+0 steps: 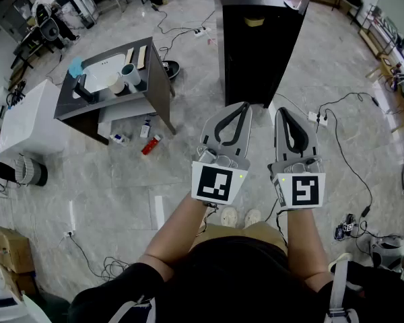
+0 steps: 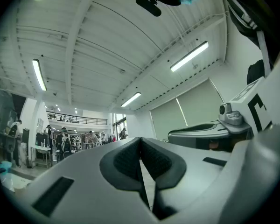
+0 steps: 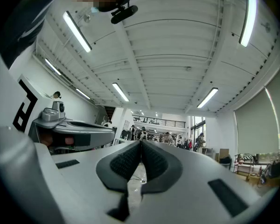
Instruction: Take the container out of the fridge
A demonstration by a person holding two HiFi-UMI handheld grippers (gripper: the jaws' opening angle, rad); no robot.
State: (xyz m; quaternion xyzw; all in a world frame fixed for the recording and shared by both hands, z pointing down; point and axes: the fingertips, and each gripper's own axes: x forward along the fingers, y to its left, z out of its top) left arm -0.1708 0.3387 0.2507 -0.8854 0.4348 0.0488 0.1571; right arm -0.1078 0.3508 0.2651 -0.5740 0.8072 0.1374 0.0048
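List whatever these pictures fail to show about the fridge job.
- Inside of the fridge: head view, shut off by its own dark walls, so its contents are unseen.
- Fridge in both gripper views: absent, since the left gripper and right gripper look up at the ceiling.
- Red item on the floor by the sink table: head view, too small to identify.

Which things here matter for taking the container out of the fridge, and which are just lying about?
For the job:
- black fridge
- left gripper and right gripper, both with jaws together and empty
- the container itself is not in view

Lying about:
- dark table with a cup on it
- red item on the floor
- white box
- floor cable
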